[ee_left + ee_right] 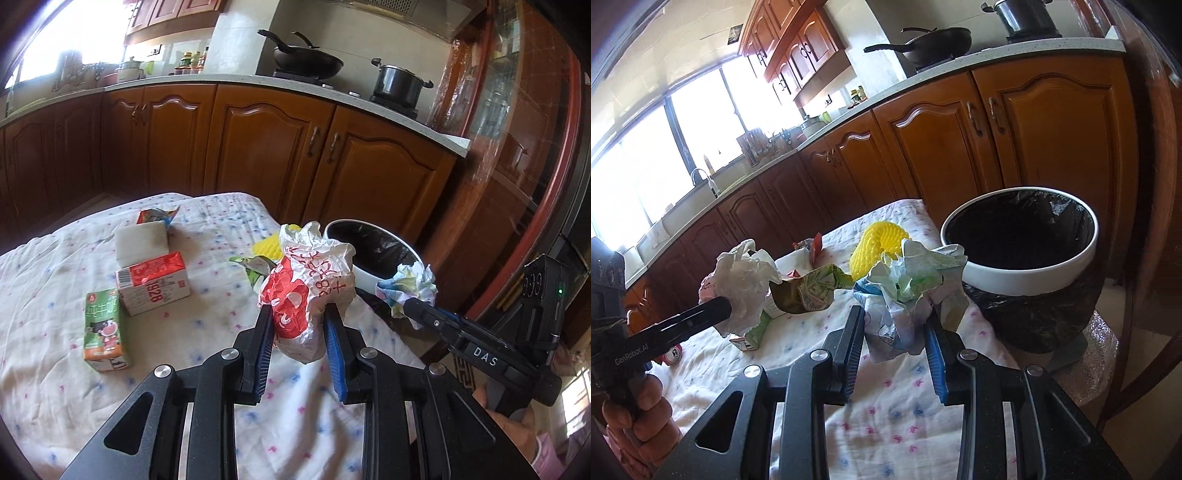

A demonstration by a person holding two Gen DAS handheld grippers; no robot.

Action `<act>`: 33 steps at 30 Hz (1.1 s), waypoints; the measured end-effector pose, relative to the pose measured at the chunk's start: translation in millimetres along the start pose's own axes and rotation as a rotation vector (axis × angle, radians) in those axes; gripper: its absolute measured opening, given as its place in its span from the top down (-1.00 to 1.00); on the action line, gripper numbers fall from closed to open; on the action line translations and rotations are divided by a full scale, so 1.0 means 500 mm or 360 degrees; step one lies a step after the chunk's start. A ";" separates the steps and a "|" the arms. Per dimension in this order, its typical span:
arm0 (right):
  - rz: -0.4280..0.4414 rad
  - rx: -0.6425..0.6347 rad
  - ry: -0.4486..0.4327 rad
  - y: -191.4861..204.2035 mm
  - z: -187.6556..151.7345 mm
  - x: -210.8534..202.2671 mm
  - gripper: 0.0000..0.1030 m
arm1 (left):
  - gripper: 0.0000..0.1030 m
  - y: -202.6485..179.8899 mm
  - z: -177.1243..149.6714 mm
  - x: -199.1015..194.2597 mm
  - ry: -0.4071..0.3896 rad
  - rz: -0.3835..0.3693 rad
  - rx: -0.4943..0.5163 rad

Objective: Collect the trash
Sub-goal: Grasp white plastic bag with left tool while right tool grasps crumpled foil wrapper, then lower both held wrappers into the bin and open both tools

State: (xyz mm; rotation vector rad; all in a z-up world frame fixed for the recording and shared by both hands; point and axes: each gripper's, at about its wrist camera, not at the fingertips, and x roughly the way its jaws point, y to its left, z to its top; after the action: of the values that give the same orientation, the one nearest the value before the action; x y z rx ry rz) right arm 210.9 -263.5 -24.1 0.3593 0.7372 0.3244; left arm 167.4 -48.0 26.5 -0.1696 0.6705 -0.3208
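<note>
Tabletop bin (1027, 275) holds black liner (1019, 229)

The left gripper (299, 317) points toward twelve o'clock, pads clamped on a crumpled wad. The right gripper (895, 325) does likewise. A bare hand (635, 413) grips the left handle at eight o'clock.

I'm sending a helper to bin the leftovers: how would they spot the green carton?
Start at the table with the white dotted cloth, opposite the bin. Two cartons sit close together there; the green carton stands upright, nearer the table's edge. Its neighbour, the red carton, lies flat with "1928" printed on its side.
</note>
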 end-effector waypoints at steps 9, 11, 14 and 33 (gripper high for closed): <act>-0.0048 0.0047 -0.0039 -0.054 0.021 -0.010 0.37 | 0.50 -0.051 0.025 0.081 0.0048 -0.0050 0.0082; -0.0062 0.0053 -0.0044 -0.064 0.029 -0.007 0.37 | 0.50 -0.061 0.034 0.106 0.0061 -0.0045 0.0091; -0.0078 0.0060 -0.0045 -0.092 0.041 -0.003 0.37 | 0.50 -0.073 0.053 0.147 0.0077 -0.0043 0.0098; -0.0232 0.0079 -0.0016 -0.221 0.139 0.047 0.33 | 0.48 -0.177 0.163 0.403 0.0201 -0.0043 0.0179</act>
State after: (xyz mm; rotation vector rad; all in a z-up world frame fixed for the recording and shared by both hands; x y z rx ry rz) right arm 293.6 -366.2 -37.6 0.3519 0.7581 0.1666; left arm 346.3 -196.4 -5.2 -0.0515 0.7737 -0.3965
